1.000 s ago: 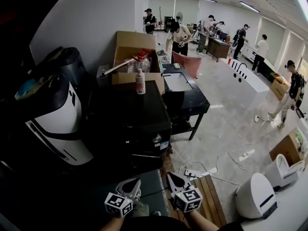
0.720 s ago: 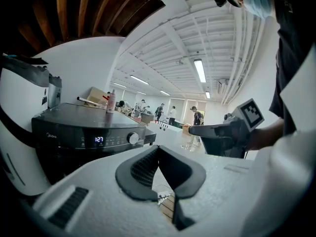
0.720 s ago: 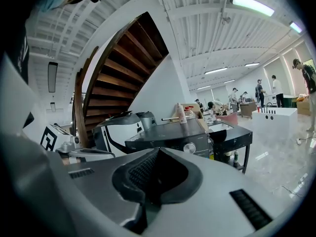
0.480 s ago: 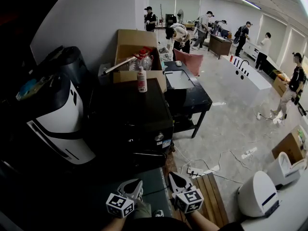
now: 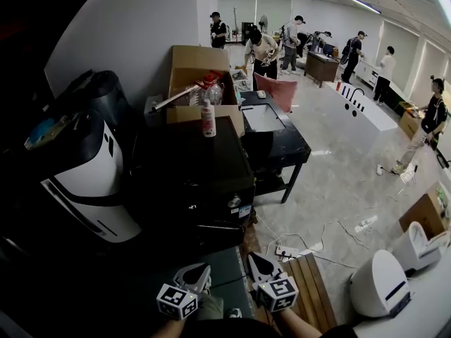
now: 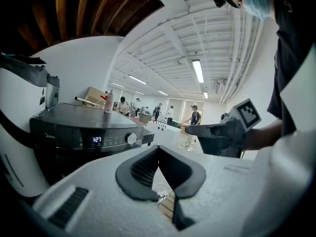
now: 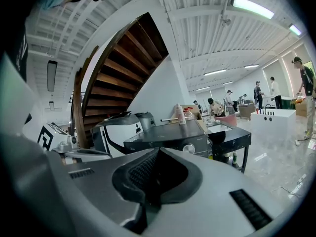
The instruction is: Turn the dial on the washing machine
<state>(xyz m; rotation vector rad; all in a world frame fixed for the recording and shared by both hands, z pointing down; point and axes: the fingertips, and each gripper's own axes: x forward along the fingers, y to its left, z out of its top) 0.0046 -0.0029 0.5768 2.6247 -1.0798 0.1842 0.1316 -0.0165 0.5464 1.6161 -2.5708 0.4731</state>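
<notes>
Left of the washing machine: one white-and-black appliance, its upper part lost in shadow. One washing machine, black, flat top. One dial, silver, at the right end of the washing machine's front panel. One lit display on the same panel, left of the dial; digits too small to trust. Dial markings not readable in any view.

On the washing machine's top, far edge: one white bottle, upright. Behind the washing machine: one open cardboard box, contents a jumble. Right of the washing machine: one black table. Far behind the washing machine and to its right: at least six people, too small for a sure count.

Two tools, both in front of the washing machine, well apart from the dial, touching nothing. Left tool: jaws pressed together, nothing between. Right tool: same, jaws together, empty. The arms holding them are cut off at the frame bottom.
</notes>
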